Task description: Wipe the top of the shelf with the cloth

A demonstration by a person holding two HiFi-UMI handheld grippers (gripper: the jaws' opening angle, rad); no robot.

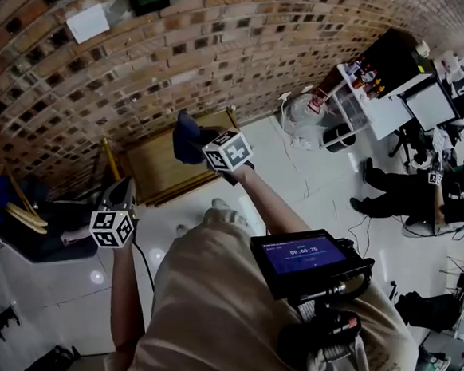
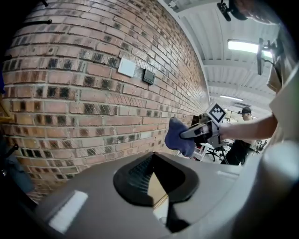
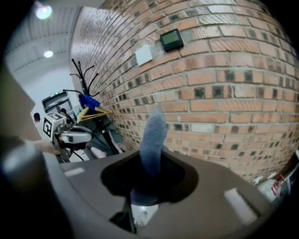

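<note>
One black bin (image 1: 338,137) stands well to the right of the shelf (image 1: 163,174); its contents cannot be made out. Count: one shelf, one cloth (image 1: 185,139), two tools. The right tool (image 1: 205,143) is clenched on the cloth, held over the shelf, right of its middle. The left tool (image 1: 123,189) is released and empty, at the shelf's left end. The head view shows the shelf top, which the right gripper view does not. The right gripper view shows the cloth upright between the jaws.

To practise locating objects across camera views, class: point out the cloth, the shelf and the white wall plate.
cloth (image 3: 153,135), right gripper view, middle of the upright blue fold.
shelf (image 1: 155,169), head view, bare wooden top.
white wall plate (image 2: 126,67), left gripper view, its centre.
</note>
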